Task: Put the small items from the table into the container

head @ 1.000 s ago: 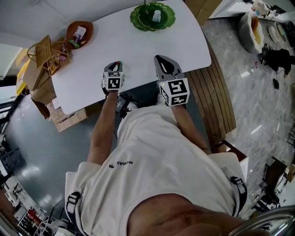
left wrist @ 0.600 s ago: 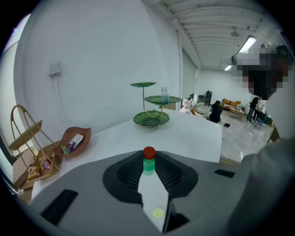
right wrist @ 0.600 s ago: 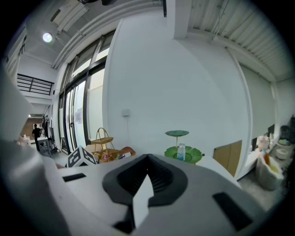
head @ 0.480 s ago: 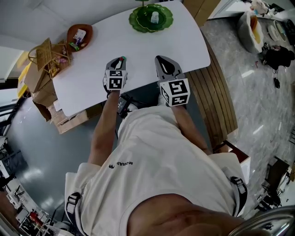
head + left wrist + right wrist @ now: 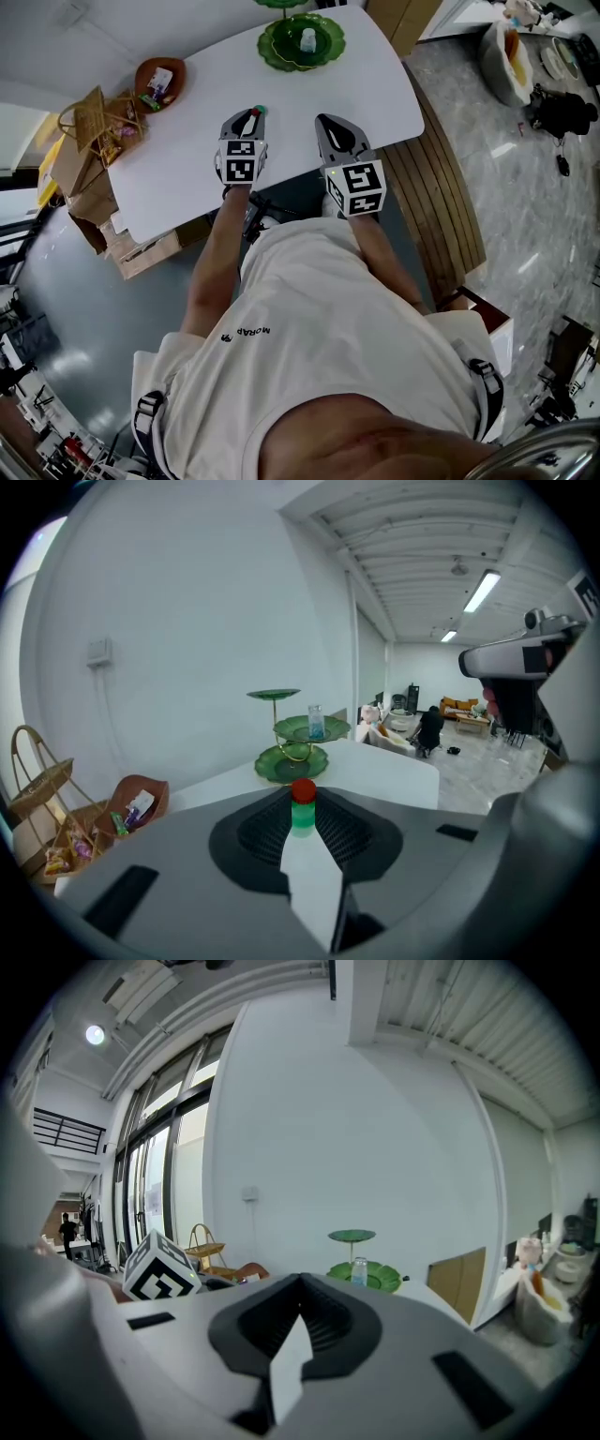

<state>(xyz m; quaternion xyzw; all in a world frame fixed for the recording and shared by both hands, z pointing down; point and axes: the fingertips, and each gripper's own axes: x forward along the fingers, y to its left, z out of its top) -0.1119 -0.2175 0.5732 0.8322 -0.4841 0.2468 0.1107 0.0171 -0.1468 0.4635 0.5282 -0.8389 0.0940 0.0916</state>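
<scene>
Green item (image 5: 302, 813) farther over table (image 5: 187, 159)

Tiered stand (image 5: 277, 52) top tier (head view) off-frame

item: small green piece (image 5: 302, 808), red top — gripped in left claw (image 5: 251, 114) | container: brown bowl (image 5: 176, 82), table (image 5: 309, 103) left corner
</scene>
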